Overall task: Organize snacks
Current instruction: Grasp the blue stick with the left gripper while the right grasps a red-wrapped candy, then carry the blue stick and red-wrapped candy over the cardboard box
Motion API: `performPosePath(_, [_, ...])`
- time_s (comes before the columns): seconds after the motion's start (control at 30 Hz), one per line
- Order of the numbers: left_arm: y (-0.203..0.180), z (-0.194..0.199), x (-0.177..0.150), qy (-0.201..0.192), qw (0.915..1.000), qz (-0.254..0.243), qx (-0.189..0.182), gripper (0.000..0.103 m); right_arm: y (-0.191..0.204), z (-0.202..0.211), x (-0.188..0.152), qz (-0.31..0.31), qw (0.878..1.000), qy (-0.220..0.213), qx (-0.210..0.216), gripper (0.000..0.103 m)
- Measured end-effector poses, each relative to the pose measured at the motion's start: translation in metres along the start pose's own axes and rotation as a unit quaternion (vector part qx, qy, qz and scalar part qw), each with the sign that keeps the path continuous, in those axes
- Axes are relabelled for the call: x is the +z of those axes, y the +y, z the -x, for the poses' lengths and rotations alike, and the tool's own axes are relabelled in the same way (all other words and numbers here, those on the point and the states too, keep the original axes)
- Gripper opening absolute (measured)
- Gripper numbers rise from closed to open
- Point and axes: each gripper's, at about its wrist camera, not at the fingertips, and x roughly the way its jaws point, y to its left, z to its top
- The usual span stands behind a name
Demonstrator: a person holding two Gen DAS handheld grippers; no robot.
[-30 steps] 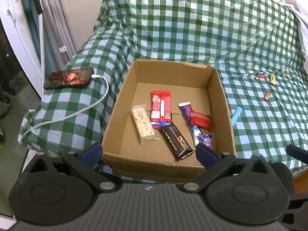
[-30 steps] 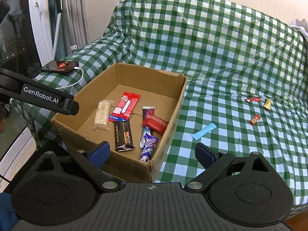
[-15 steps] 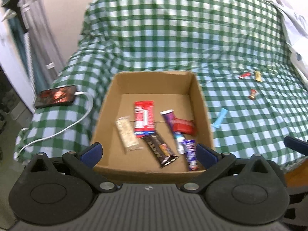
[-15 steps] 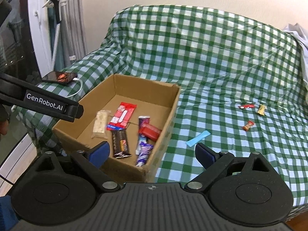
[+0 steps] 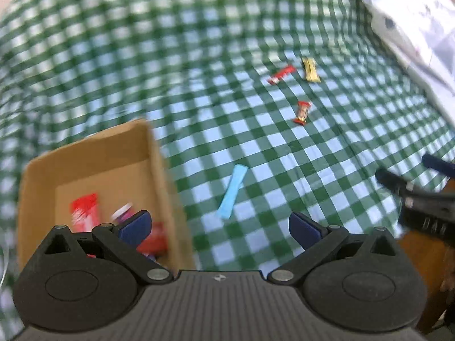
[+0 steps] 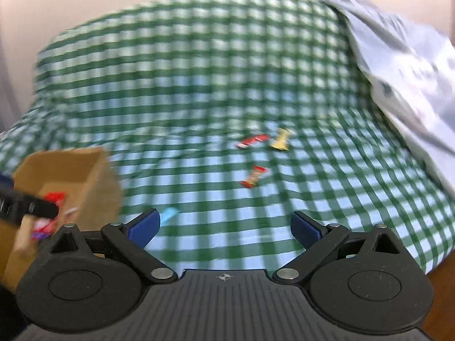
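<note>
A cardboard box [image 5: 159,170] with several snacks in it sits on the green checked cover at the left; it also shows in the right wrist view [image 6: 105,182]. Loose on the cover lie a light blue stick pack [image 5: 231,191], a red-gold candy [image 5: 302,112], a red bar [image 5: 281,74] and a yellow candy [image 5: 310,70]. The right wrist view shows the blue pack [image 6: 169,214], red-gold candy [image 6: 254,176], red bar [image 6: 252,141] and yellow candy [image 6: 281,140]. My left gripper [image 5: 220,228] is open and empty, near the blue pack. My right gripper [image 6: 224,224] is open and empty.
A grey-white cloth [image 6: 403,65] lies over the sofa's right side, also in the left wrist view [image 5: 412,20]. The right gripper's body [image 5: 421,199] shows at the left view's right edge. The sofa's front edge and brown floor [image 6: 440,298] are at lower right. Both views are motion-blurred.
Both grippers have swung right, away from the box toward the loose snacks on the cover. The phone and cable have left view. Both grippers stay open and empty.
</note>
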Motion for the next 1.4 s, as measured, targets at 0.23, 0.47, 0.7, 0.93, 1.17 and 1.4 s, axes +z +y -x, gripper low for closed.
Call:
performPosePath(0.23, [-0.025,-0.155,0.041,0.098,0.9944,-0.038,0.01,0.103,-0.04,-0.144,0.027,-0.055,0.997,0.046,-0.023,0.098])
performPosePath(0.47, [-0.008,-0.232,0.045,0.141,0.9893,-0.036,0.008,0.102,-0.039,-0.287,0.038,-0.04,0.996,0.079,-0.019,0.098])
performPosePath(0.7, [0.006,-0.212,0.041,0.106,0.993,-0.002,-0.051,0.01,-0.017,-0.319,0.031,0.061,0.997,0.028,-0.045,0.02])
performPosePath(0.93, [0.025,-0.157,0.029,0.07,0.995,0.043,-0.057,0.009,-0.023,-0.265,0.03,0.033,0.998,0.03,-0.04,0.018])
performPosePath(1.17, [0.023,-0.056,-0.015,0.021,0.9953,0.051,-0.08,0.009,-0.024,-0.122,0.025,-0.02,1.0,-0.014,0.003,0.018])
performPosePath(1.4, [0.036,0.038,-0.092,-0.009,0.9971,0.06,-0.046,0.009,0.027,0.001,-0.025,-0.018,0.997,0.017,0.073,0.018])
